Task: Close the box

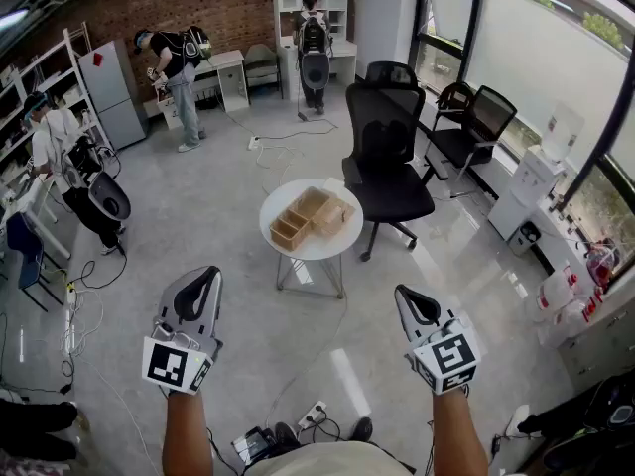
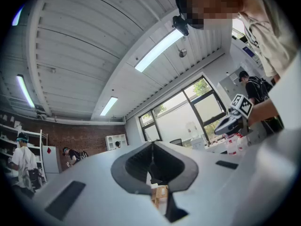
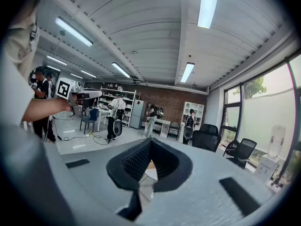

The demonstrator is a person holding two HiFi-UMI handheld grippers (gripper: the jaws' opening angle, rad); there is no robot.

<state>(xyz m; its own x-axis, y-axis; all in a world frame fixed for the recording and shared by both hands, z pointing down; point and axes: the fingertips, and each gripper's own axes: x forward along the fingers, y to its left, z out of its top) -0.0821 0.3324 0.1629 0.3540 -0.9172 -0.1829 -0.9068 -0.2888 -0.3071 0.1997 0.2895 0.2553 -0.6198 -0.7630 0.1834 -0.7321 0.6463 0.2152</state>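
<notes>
**Box** (image 1: 311, 216). It is pale brown with open-topped sections and lies near the middle of a small round white surface (image 1: 281, 249), well ahead of the person and far from both grippers. One part seems to be folded out beside the other, which suggests a lid or flap not yet brought over. At this range it cannot be told whether the material is cardboard or thin wood.

**Handling (judgement).** The box is probably light, with stiff flat panels that turn along a fold or hinge. It is unlikely to be fragile, though a thin panel could crease if pinched hard. The best place to take hold is the free outer edge of the folded-out part. The body should be steadied from the opposite side, since a light box may slide on the smooth top.

**Grippers.** The left gripper (image 1: 204, 278) and right gripper (image 1: 408, 297) are held low in the foreground over the grey floor. Each has its jaws clenched together on nothing. Between the jaw bases, each gripper view shows only a glimpse of the distant box.

**Surroundings.** A black office chair (image 1: 388, 157) stands just beside the surface.

**Writing.** No brand, label or print can be read on the box. The cubes on the grippers carry black-and-white square patterns, not text.
</notes>
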